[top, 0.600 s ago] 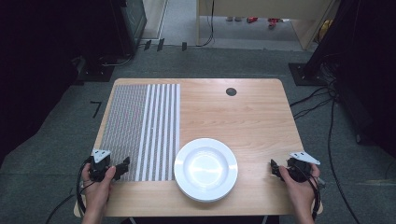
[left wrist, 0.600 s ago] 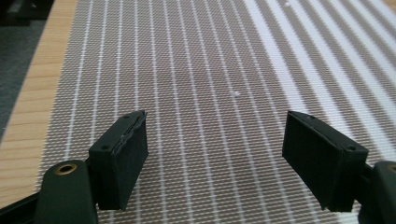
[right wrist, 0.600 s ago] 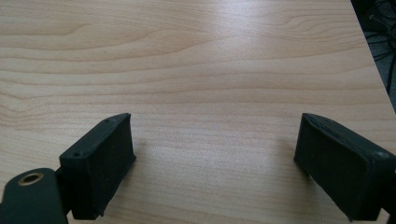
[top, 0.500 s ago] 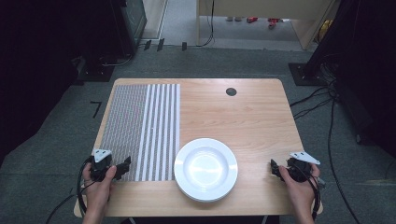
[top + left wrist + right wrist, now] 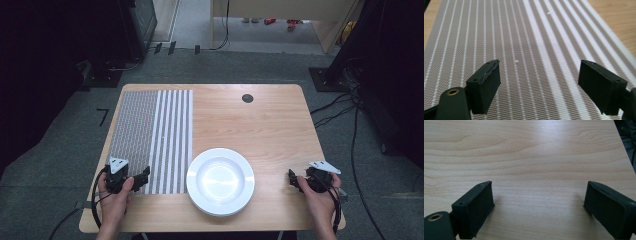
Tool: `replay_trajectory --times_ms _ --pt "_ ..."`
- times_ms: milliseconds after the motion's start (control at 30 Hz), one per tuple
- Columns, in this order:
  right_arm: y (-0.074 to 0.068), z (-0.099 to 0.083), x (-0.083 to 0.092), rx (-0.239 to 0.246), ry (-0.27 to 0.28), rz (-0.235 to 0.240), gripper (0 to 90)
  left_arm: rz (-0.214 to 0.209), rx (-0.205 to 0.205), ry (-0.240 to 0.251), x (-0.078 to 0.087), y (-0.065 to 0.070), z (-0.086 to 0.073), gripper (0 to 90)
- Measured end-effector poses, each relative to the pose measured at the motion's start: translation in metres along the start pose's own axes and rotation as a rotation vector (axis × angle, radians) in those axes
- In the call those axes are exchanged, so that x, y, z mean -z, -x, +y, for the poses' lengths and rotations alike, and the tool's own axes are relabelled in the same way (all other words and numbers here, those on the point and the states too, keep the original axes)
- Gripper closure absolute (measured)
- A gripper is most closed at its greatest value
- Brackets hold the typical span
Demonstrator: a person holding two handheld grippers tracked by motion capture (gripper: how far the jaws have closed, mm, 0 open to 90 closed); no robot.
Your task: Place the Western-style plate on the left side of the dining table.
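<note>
Left gripper [image 5: 142,175] is held low at the near left of the wooden table [image 5: 260,125], over the near edge of the striped woven placemat [image 5: 152,140]. In the left gripper view its jaws are spread wide, nothing between them, mat weave seen through the gap [image 5: 539,82]. Right gripper [image 5: 294,179] is held at the near right, over bare wood, well apart from the white plate [image 5: 220,181]. Its jaws are also spread wide and empty [image 5: 539,207]. Plate is set at the near centre, its left rim just beside the placemat's right edge, between the two grippers. A small black round spot [image 5: 247,98] is seen at the far side.
</note>
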State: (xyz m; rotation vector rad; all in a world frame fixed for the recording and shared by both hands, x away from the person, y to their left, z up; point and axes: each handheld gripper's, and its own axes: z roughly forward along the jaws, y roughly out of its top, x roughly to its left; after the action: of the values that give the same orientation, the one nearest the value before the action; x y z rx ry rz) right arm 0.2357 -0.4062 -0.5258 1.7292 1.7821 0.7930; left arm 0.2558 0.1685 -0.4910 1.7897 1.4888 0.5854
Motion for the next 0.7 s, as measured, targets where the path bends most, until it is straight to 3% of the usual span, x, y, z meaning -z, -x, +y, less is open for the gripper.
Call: replay_trajectory --times_ms 400,700 --pt "-0.001 0.003 -0.004 -0.002 -0.001 0.000 8.3 -0.064 -0.039 0.024 -0.001 0.027 0.002 17.5" --pt "0.000 0.005 -0.005 0.000 -0.001 0.001 8.3 -0.104 -0.048 0.032 -0.001 0.038 0.005 17.4"
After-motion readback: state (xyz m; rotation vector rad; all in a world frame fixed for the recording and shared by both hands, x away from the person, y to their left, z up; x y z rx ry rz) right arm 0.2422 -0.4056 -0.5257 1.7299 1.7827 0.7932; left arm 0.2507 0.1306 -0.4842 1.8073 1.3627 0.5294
